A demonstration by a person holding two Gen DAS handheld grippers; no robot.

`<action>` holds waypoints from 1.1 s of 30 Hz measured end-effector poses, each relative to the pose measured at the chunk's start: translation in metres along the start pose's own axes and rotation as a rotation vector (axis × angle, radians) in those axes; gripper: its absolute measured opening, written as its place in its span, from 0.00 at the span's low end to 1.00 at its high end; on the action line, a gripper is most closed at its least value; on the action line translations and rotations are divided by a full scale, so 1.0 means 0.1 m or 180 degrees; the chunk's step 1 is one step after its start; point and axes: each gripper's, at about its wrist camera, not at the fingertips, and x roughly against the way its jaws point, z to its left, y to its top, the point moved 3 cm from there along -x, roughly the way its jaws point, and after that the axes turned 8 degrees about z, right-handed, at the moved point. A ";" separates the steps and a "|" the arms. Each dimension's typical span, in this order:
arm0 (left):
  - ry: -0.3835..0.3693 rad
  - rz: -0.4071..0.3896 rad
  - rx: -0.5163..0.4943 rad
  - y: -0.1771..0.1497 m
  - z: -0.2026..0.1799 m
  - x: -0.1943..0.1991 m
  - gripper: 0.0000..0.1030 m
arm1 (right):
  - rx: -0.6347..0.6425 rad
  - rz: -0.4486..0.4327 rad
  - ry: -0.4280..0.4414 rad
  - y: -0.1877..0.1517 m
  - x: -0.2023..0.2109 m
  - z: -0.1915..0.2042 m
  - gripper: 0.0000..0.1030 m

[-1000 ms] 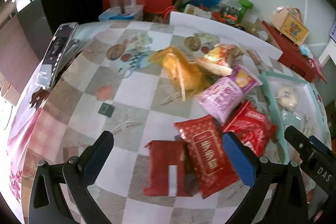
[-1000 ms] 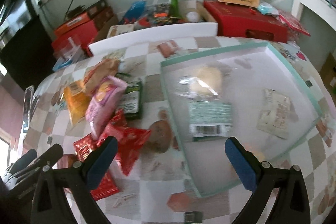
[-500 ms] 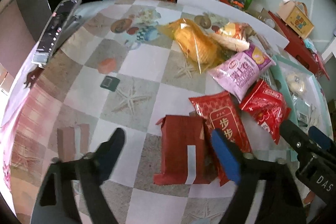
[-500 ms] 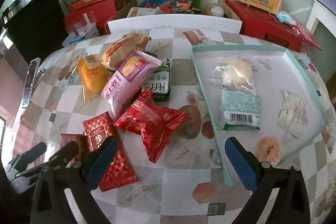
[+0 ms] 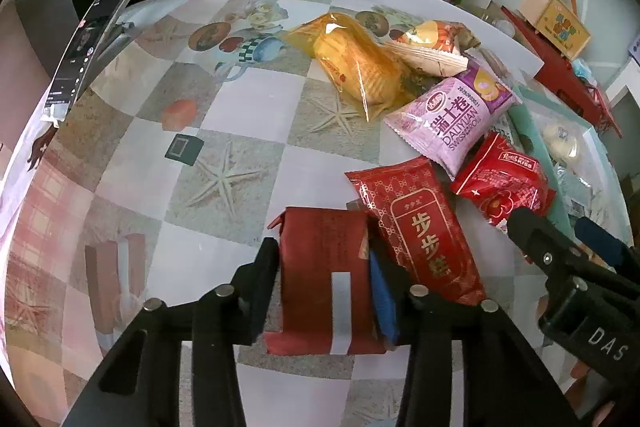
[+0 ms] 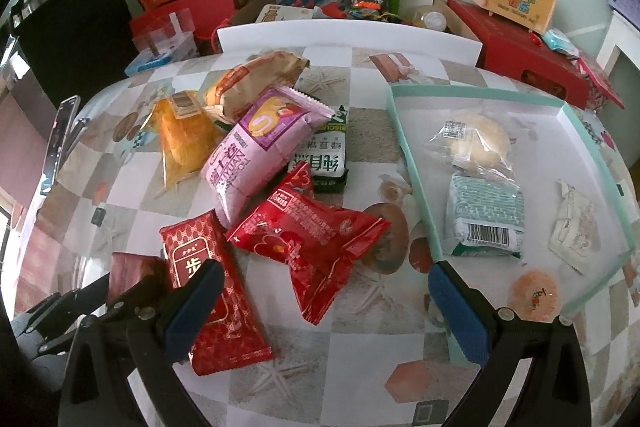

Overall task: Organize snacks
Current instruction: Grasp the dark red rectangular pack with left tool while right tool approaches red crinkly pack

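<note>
Our worktop wears a checked cloth printed with starfish, with boxes and toys stacked along the wall behind it. At its left edge a phone stands propped. Near the front edge, the left gripper has just been closing its fingers, and they now pinch the plain dark red packet by its two long sides. We judge it light, soft and crinkly, its foil a little slippery, so a grip across the middle suits it and a hard squeeze could crush what is inside. Just right of it lies a red packet with gold Chinese characters, then a purple bag reading "DALIYUAN SWISS ROLL", and a red bag marked "KISS". The right gripper hangs over that red bag with its fingers wide apart and empty. Toward the right edge sits the green-rimmed tray, already holding a few packets.
</note>
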 end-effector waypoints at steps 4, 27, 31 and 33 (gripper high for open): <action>0.0015 -0.0029 -0.0018 -0.01 0.00 0.01 0.42 | -0.0022 -0.0033 0.0021 0.02 -0.01 -0.01 1.00; 0.0078 -0.0219 -0.0046 0.24 0.08 -0.11 0.42 | -0.0051 -0.0172 0.0219 0.12 -0.23 0.05 1.00; 0.0090 -0.0224 -0.0051 0.23 0.07 -0.11 0.42 | -0.0125 -0.0203 0.0309 0.13 -0.27 0.03 0.99; 0.0084 -0.0224 -0.0048 0.23 0.07 -0.11 0.42 | -0.0156 -0.0204 0.0353 0.13 -0.28 0.03 0.97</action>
